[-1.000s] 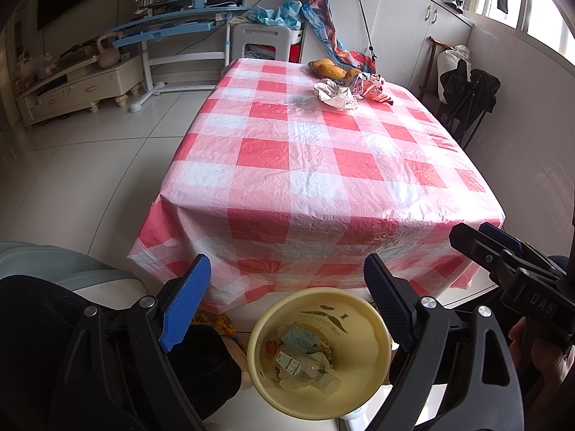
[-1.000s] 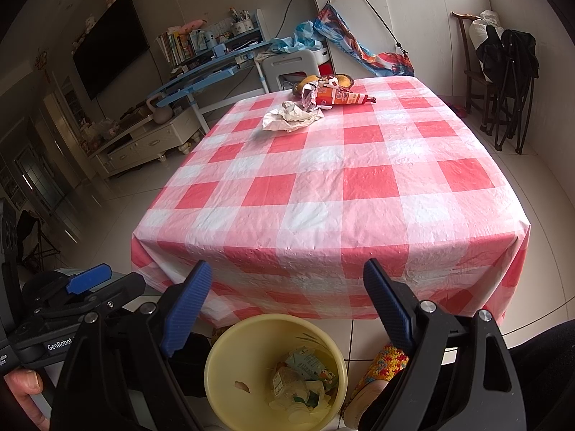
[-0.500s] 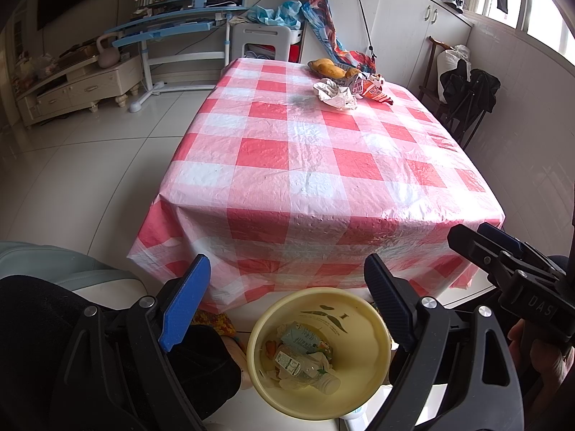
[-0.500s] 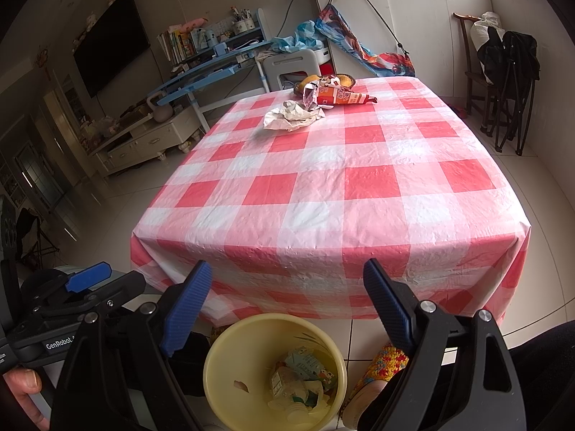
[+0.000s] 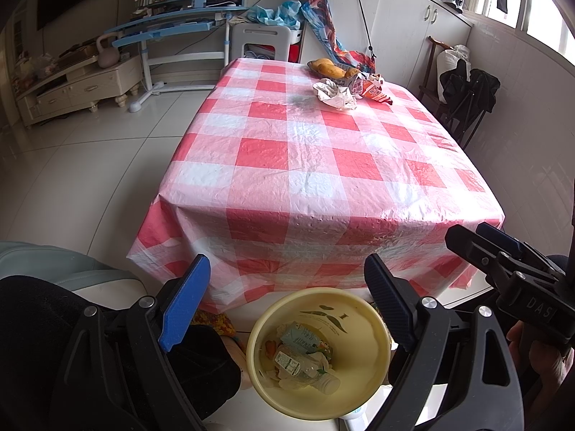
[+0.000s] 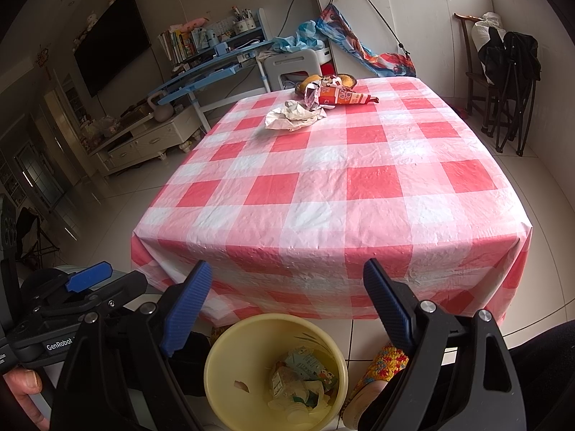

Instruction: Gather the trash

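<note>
A yellow trash bin [image 5: 318,352] [image 6: 275,370] stands on the floor in front of the table, with a carton, a bottle and wrappers inside. At the table's far end lie crumpled white paper [image 5: 334,93] [image 6: 291,118] and a red snack wrapper [image 5: 372,89] [image 6: 341,98]. My left gripper [image 5: 287,291] hangs open above the bin with nothing between its fingers. My right gripper [image 6: 287,291] is open too, also over the bin and holding nothing. Each gripper shows at the edge of the other's view.
A red and white checked cloth covers the table [image 5: 323,165] [image 6: 341,186]. A bowl of yellow fruit [image 5: 329,66] [image 6: 325,80] sits behind the trash. A dark folding chair [image 5: 467,97] stands to the right, a blue desk [image 5: 172,25] and white stool [image 5: 260,41] beyond the table.
</note>
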`<state>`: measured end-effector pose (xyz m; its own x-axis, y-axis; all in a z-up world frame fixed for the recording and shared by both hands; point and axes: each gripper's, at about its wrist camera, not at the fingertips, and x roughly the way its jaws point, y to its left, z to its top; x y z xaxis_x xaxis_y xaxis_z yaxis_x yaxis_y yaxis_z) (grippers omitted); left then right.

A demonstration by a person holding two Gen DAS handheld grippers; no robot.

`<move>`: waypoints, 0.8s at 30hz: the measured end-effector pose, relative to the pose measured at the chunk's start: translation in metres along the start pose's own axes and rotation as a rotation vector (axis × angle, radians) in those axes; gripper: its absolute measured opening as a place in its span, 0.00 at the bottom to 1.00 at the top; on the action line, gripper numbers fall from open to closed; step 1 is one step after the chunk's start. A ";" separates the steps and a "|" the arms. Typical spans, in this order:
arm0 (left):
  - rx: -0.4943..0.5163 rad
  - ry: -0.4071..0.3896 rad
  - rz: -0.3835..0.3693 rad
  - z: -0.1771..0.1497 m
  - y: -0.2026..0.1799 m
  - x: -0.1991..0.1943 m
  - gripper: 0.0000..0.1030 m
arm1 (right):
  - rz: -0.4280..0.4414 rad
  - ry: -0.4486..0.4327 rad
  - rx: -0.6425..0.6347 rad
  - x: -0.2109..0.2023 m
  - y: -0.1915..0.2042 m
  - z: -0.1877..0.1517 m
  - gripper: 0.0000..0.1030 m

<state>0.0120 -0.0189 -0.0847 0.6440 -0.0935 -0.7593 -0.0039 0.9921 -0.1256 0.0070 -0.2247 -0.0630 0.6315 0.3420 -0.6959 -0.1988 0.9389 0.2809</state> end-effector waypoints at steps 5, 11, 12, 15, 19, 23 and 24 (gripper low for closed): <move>0.000 0.000 0.000 0.000 0.000 0.000 0.81 | 0.000 -0.001 0.000 0.000 0.001 0.000 0.80; -0.001 -0.001 -0.001 0.000 0.000 0.000 0.81 | 0.000 -0.001 -0.002 0.000 0.002 0.000 0.80; -0.004 -0.002 -0.001 0.001 0.001 0.000 0.81 | 0.000 -0.001 0.000 0.000 0.001 0.000 0.80; -0.032 -0.002 -0.010 0.003 0.008 0.000 0.81 | 0.007 -0.010 0.008 0.000 0.001 0.002 0.80; -0.094 -0.004 -0.026 0.007 0.021 0.000 0.81 | 0.018 -0.029 0.009 -0.001 0.000 0.010 0.80; -0.099 0.004 -0.025 0.008 0.022 0.003 0.82 | 0.020 -0.045 0.001 0.000 -0.003 0.020 0.80; -0.100 0.004 -0.028 0.008 0.021 0.003 0.82 | 0.021 -0.043 0.001 0.001 -0.006 0.022 0.80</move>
<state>0.0204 0.0020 -0.0843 0.6419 -0.1212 -0.7571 -0.0627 0.9758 -0.2094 0.0253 -0.2310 -0.0505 0.6589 0.3596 -0.6607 -0.2114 0.9315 0.2961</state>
